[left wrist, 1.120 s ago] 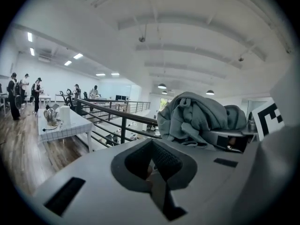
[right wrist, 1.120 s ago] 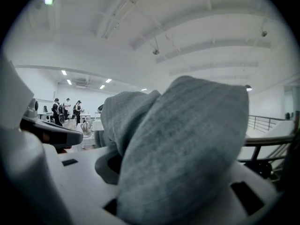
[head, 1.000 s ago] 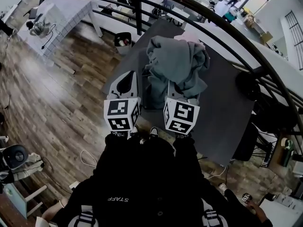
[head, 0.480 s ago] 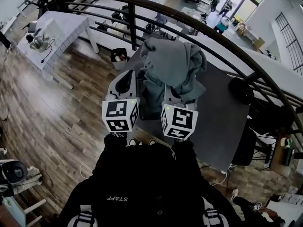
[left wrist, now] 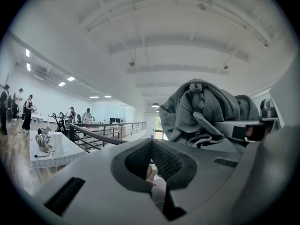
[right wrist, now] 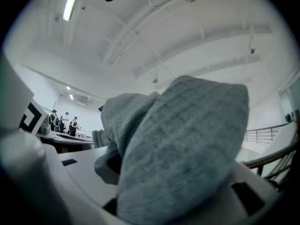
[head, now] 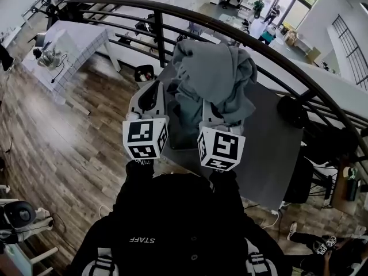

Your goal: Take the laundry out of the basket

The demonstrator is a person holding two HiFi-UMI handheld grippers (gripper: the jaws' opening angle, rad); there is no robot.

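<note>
Right gripper (head: 221, 118) is clamping a bunched grey waffle-weave cloth (head: 215, 76), jaws part-way closed with the fabric packed between them; its own view is filling almost wholly with the weave. Left gripper (head: 150, 91) is riding alongside, jaws meeting at the tips with nothing in them. Both are pointing level, away from the person. The cloth is sitting high, mounding above the right gripper's jaws and draping down over the dark grey tabletop (head: 276, 137) in front of the black metal railing (head: 241, 36). The basket itself is not showing clearly under the hanging folds. Key relation: the bundle is lying ahead of the left gripper and just to its right, near but apart, its long axis running top to bottom, with the loose hanging edge facing the left gripper. Judging from this, the left gripper is the nearer one to catch that trailing edge, while the right is bearing all the weight.
</note>
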